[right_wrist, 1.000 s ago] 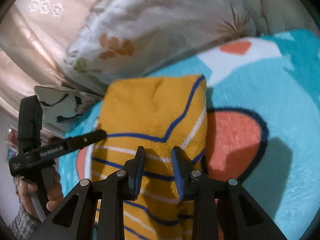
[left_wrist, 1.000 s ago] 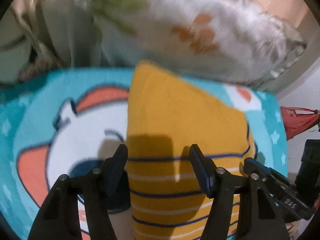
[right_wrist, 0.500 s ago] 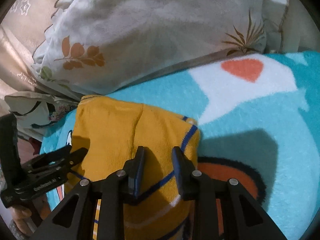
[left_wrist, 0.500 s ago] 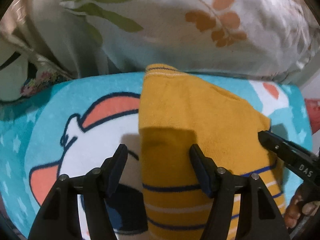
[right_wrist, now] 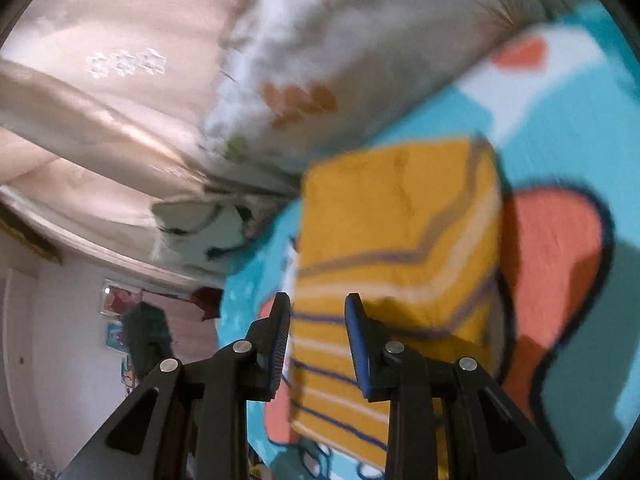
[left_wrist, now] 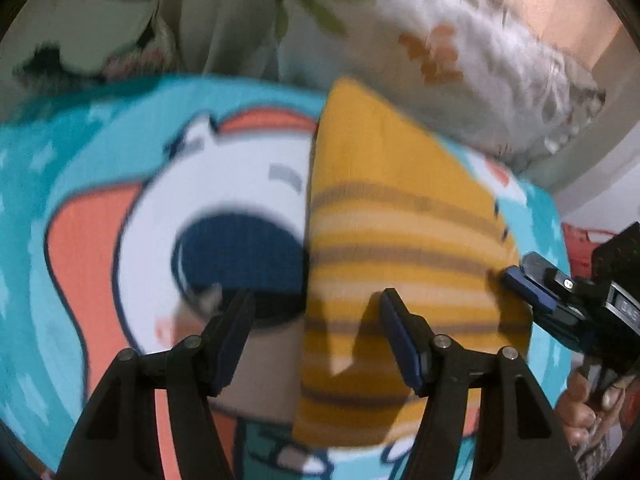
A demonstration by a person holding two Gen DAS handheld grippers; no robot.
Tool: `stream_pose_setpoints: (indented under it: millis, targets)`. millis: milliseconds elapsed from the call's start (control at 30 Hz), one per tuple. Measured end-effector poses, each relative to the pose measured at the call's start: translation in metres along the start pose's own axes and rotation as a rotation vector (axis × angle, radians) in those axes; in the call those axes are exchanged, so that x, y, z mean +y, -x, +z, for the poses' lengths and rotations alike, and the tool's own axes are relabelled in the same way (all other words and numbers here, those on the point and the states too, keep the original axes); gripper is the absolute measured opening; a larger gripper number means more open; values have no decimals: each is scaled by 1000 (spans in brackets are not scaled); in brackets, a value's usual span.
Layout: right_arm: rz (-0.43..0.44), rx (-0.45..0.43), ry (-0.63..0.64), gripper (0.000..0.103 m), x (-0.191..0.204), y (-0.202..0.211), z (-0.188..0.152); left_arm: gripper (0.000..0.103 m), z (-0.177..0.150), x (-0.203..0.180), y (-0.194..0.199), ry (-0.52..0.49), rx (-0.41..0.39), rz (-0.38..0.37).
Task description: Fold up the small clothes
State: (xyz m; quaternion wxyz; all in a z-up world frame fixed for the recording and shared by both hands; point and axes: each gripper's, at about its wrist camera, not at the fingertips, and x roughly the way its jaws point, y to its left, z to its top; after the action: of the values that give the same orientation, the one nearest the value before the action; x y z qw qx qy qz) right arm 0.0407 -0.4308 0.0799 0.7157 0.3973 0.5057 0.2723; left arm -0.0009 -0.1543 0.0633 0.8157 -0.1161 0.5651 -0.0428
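A small yellow garment with blue and white stripes (left_wrist: 392, 240) lies folded on a turquoise cartoon blanket (left_wrist: 80, 184). It also shows in the right wrist view (right_wrist: 396, 224). My left gripper (left_wrist: 316, 332) is open and empty, above the garment's left edge. My right gripper (right_wrist: 318, 336) is open and empty, above the garment's near left part. The right gripper also shows at the garment's right edge in the left wrist view (left_wrist: 532, 284). Both views are blurred by motion.
A white pillow with orange and green leaf print (left_wrist: 440, 52) lies along the far edge of the blanket, also in the right wrist view (right_wrist: 304, 92). A second patterned cushion (right_wrist: 200, 224) lies to the left. A pink headboard (right_wrist: 100, 92) stands behind.
Both grippers have pulled back from the far end of the garment toward its striped near part. The right gripper's jaws have opened wider. The garment lies folded on the blanket.
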Motion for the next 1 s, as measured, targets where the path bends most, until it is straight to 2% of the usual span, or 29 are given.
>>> stream_pose_setpoints:
  millis: [100,167,233,367,467,533,600,633,667,767,833,933,1000]
  targets:
    - [3,27,-59,30,-27,6,-25,64,-20,13,-10,24,42,13]
    - [-18,29,-59,29,-35,15,-35,65,-30,22,-8,55,46,-7]
    - [-47,32,-58,29,-39,21,-41,65,-32,27,-2,70,50,5]
    - [-94,-5,5,32,-23,39,-48,64,-31,19,30,35,-17,32]
    - [-32,14,53,34,-6,38,-56,65,-31,6,33,-4,-38,28]
    - [-24,62,48,34,-8,24,-63,65,-37,6,17,9,23,48]
    - [-97,102,47,32,-19,10,-70,65,-38,13,1,44,83,55]
    - [-129,102,59,26,-25,9,-72,65,-41,20,0,65,99,53]
    - [-140,94,62,18,-27,12,-73,65,-44,28,3,88,98,54]
    - [-222,47,94,18,-23,28,-73,64,-47,46,19,124,72,100]
    - [-273,29,148,21,-13,35,-71,64,-48,55,33,149,48,87]
    - [-260,-1,206,26,5,39,-71,64,-46,52,50,134,-20,96]
    - [-230,7,230,29,15,30,-70,64,-43,37,47,86,-39,101]
